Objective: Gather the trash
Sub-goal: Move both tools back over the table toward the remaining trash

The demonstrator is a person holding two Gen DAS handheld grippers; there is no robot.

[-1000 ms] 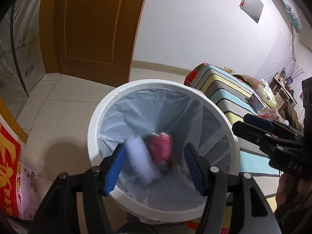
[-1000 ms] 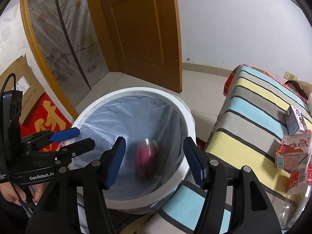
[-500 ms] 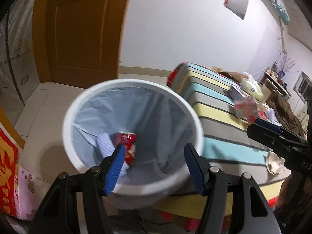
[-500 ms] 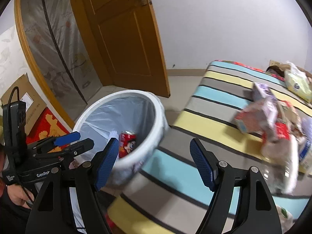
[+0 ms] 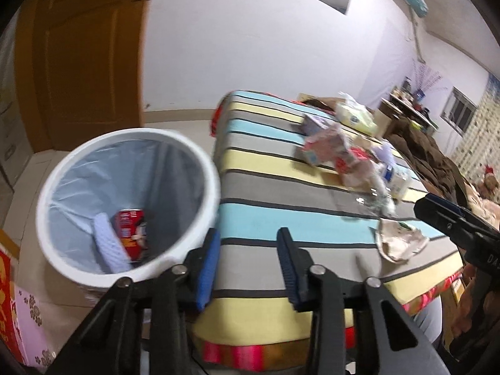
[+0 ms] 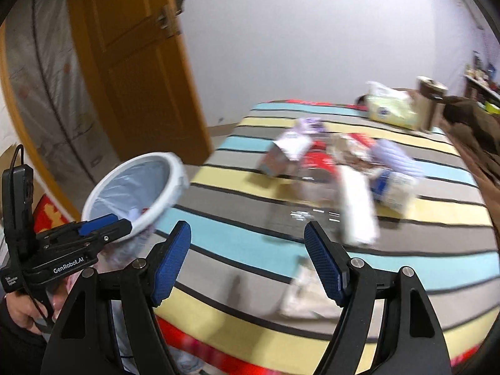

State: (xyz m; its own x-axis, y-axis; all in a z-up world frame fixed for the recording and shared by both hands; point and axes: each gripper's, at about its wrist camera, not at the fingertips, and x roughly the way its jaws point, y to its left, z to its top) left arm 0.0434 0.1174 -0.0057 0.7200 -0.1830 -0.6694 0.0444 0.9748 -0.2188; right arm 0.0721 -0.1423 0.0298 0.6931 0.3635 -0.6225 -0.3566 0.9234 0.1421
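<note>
Now the trash you are going after is lying in a loose heap [image 6: 340,168] on the striped bed [image 5: 281,193]: cartons, a crumpled red wrapper, a clear plastic bottle and a long white packet, all touching or overlapping, though blur is hiding the finer detail. 1 crumpled paper piece [image 5: 400,240] is sitting apart from the heap, near the bed's edge and nearest to you. Beside the bed, the white bin [image 5: 59,187] with its pale liner is already holding a red can [image 5: 131,231] and a pale ribbed piece [image 5: 109,247].

Your left tongs [image 5: 247,265] are closing with nothing between them, pointing at the bed surface just past the bin's rim. Your right tongs [image 6: 247,262] are standing wide apart and empty, aimed at the stripes short of the heap.

You are judging the next pick, so I would suggest this: since the heap is tangled, you are better off choosing 1 item at its edge rather than digging into the middle. The lone paper piece looks the easiest; it will likely crush flat, so bring the right tongs down straddling it and squeeze across its thickest fold. Reopen the left tongs before reaching, or they will only push things around.
</note>
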